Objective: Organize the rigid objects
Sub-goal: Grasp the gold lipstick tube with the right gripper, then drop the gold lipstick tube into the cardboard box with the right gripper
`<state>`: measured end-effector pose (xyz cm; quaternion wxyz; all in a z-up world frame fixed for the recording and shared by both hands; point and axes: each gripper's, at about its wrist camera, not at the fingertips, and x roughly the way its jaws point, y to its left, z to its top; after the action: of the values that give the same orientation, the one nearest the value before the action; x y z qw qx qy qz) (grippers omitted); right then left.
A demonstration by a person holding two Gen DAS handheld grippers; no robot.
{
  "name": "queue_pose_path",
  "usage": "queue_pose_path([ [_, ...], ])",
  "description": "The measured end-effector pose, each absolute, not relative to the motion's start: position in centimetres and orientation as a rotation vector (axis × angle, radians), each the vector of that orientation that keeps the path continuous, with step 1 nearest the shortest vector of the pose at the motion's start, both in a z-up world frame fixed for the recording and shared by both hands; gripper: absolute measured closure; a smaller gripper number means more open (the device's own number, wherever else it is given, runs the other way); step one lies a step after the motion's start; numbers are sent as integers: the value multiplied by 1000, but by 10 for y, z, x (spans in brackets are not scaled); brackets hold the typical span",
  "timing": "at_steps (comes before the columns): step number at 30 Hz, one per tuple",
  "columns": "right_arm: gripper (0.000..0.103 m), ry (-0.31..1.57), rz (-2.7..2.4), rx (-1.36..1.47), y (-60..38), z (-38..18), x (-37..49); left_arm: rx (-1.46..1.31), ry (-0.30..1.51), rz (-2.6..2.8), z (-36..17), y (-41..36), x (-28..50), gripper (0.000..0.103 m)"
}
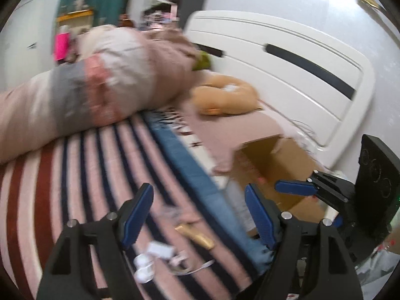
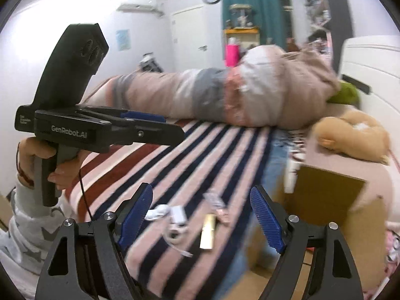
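Note:
Small rigid items lie on the striped blanket [image 1: 82, 175]: a gold rectangular bar [image 1: 196, 236], a white charger block [image 1: 160, 248] with white cable, and small white earbud-like pieces [image 1: 142, 267]. In the right wrist view the gold bar [image 2: 208, 233], the charger [image 2: 178, 213] and a small pink item [image 2: 223, 217] lie between my fingers' lines of sight. My left gripper [image 1: 198, 215] is open and empty above them. My right gripper [image 2: 202, 216] is open and empty. The left gripper also shows in the right wrist view [image 2: 160, 127], and the right gripper in the left wrist view [image 1: 295, 187]. An open cardboard box [image 1: 275, 165] stands at the bed's right.
A rolled pink and grey duvet [image 2: 225, 95] lies across the bed's far side. A tan plush toy [image 2: 350, 135] and a green plush [image 2: 346, 95] lie near the white headboard [image 1: 287, 70]. Blue fabric [image 1: 190, 170] runs beside the blanket.

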<state>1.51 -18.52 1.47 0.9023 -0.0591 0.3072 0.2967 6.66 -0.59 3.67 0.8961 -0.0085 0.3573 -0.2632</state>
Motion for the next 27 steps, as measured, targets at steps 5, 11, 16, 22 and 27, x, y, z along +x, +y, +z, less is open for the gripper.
queue_pose_path([
  [5,35,758,632,-121,-142,-25,36,-58,775,-420,-4,46,62,30],
  [11,43,915,434,-114,-134,-103,71,-124,857,-408,-64,74,64,30],
  [16,55,997,343,-123,-142,-147,94,-153,888,-421,-85,76,63,30],
  [22,88,1044,354,-162,-143,-169,104,-169,906,-427,-92,75,65,30],
  [27,90,1006,378,-159,-145,-160,93,-170,905,-459,-88,69,66,30],
])
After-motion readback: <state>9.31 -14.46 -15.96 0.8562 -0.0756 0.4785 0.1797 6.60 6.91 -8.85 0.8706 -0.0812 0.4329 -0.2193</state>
